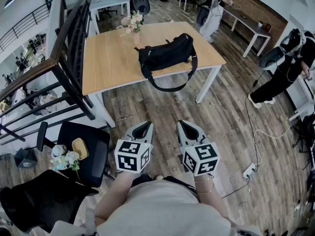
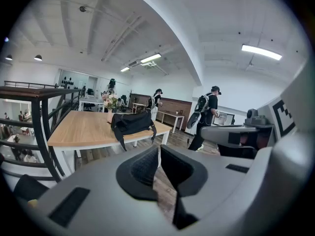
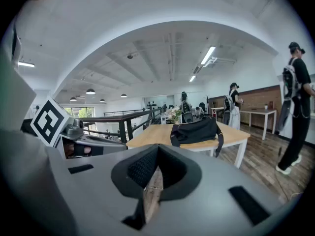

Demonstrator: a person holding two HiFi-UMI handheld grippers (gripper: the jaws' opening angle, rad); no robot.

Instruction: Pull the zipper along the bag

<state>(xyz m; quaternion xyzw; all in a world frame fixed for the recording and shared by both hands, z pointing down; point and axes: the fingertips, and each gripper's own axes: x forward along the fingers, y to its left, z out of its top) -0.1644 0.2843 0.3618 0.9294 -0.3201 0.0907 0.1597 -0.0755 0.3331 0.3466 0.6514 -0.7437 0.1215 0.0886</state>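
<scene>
A black duffel bag (image 1: pixel 165 54) lies on a light wooden table (image 1: pixel 110 58), its strap looped over the front edge. It also shows far ahead as the bag (image 2: pixel 131 122) in the left gripper view and as the bag (image 3: pixel 195 130) in the right gripper view. My left gripper (image 1: pixel 142 130) and right gripper (image 1: pixel 186 129) hang side by side over the wooden floor, well short of the table. Both are shut with nothing between the jaws. The zipper cannot be made out at this distance.
A vase of flowers (image 1: pixel 132 22) stands at the table's far edge. A black railing (image 1: pixel 59 77) runs along the left, with black chairs (image 1: pixel 81 154) below it. Two people (image 1: pixel 285 63) stand at right near side tables. A cable and power strip (image 1: pixel 250 169) lie on the floor.
</scene>
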